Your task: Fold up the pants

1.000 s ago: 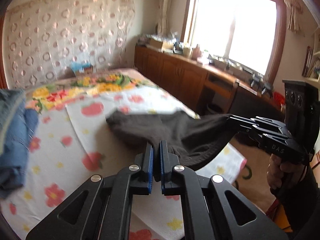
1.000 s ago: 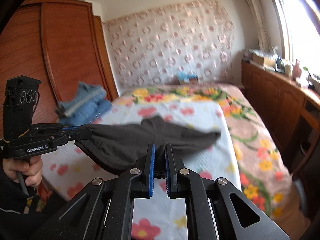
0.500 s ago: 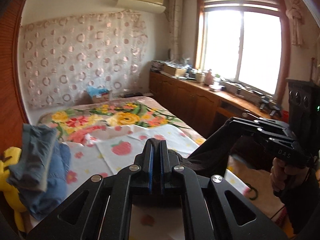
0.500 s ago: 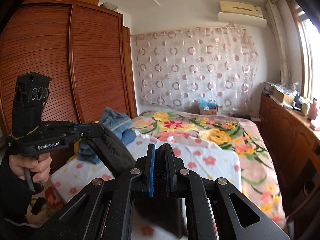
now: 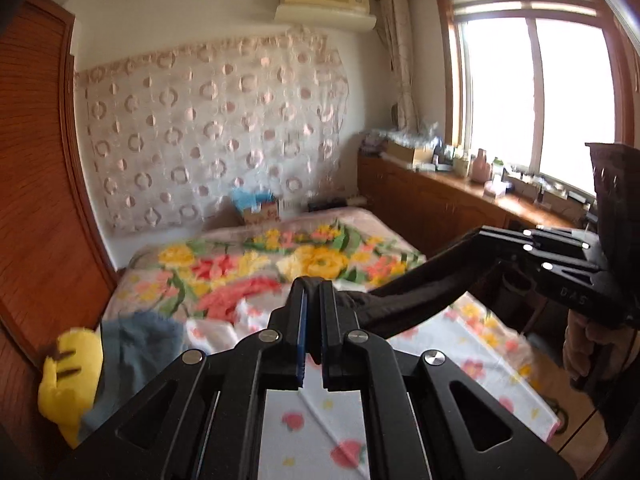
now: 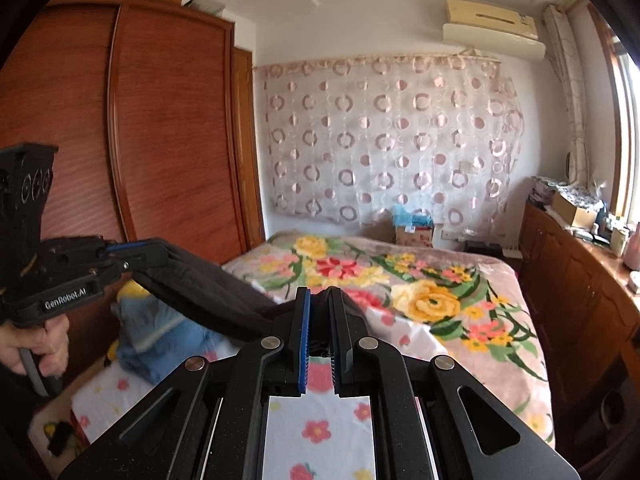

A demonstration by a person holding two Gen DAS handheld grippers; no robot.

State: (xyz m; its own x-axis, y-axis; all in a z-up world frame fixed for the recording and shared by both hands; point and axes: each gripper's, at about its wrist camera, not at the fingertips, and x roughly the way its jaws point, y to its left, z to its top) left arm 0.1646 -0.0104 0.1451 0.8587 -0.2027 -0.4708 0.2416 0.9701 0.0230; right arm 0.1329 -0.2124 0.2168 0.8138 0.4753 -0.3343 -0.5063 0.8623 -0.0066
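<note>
Pants (image 5: 416, 296), dark and limp, hang stretched in the air between the two claws, well clear of the bed. From where I stand the left claw (image 5: 312, 320) is pressed together on one bunch of the dark cloth, which wedges between its blue pads; the right claw (image 6: 320, 320) is likewise pinching a fold of the same fabric at its tips. Each shows up in the other's camera, gripped by a hand (image 6: 36, 344), with the cloth running taut from one to the other like a short band. Below them lies the bed (image 6: 500, 280), with a white flowered sheet (image 6: 320, 424) at the near end and a pink blanket with big yellow and red blooms beyond. A heap of blue clothing (image 6: 160, 336) sits at the bed's edge by the wooden wardrobe (image 6: 120, 140), next to a yellow soft toy (image 5: 68, 376). I can't make out how the legs hang, since most of the garment is hidden under the claws. By my reckoning the fold is barely begun: the pants are picked up and held out, but no neat crease shows, and they have yet to be laid down, doubled over and smoothed.
</note>
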